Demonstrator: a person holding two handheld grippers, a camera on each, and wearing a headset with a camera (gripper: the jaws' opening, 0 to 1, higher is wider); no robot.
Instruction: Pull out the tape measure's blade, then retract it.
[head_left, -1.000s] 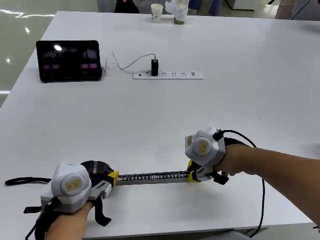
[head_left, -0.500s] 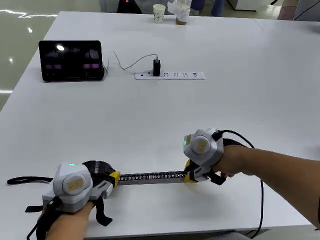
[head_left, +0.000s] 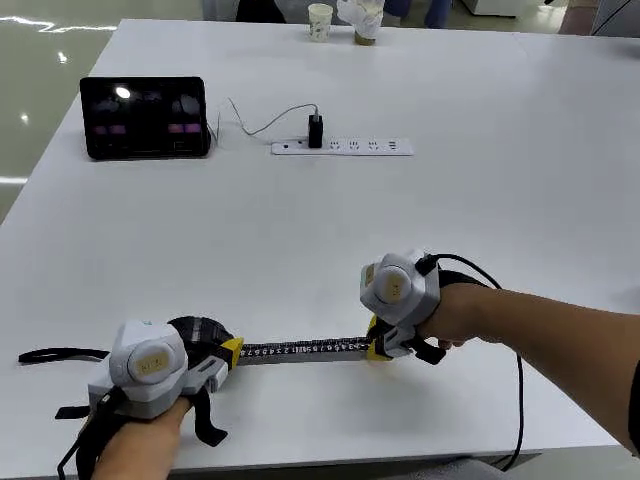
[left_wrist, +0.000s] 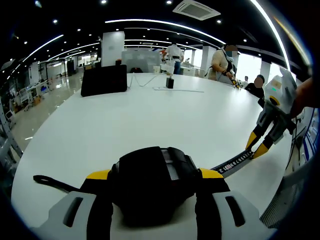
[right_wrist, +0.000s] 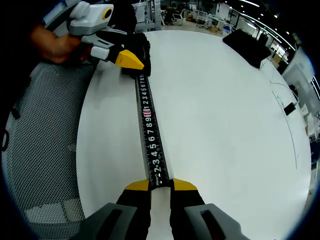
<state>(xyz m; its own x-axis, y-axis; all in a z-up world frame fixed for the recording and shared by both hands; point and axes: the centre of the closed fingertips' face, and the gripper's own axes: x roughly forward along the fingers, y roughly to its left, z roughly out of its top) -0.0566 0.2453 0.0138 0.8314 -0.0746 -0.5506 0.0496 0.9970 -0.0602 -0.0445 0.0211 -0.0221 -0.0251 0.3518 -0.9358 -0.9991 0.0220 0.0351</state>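
A wide white table (head_left: 470, 200) is seen, with a dark tablet (head_left: 144, 117) propped at far left and a power strip (head_left: 342, 147) laid to its right. Paper cups (head_left: 320, 21) are set at the far edge. Glossy floor (head_left: 40, 90) is seen left, and strip lights (left_wrist: 165, 21) are hung overhead.

Along the near edge of your surface (head_left: 480, 200), the tape measure (head_left: 198, 335) sits in your left gripper (head_left: 225, 355) toward the near-left corner, its blade (head_left: 300, 349) running right to your right gripper (head_left: 378, 350), with the tablet (head_left: 145, 117) toward the far-left corner, the power strip (head_left: 342, 147) right of it and cups (head_left: 320, 21) at the far edge.
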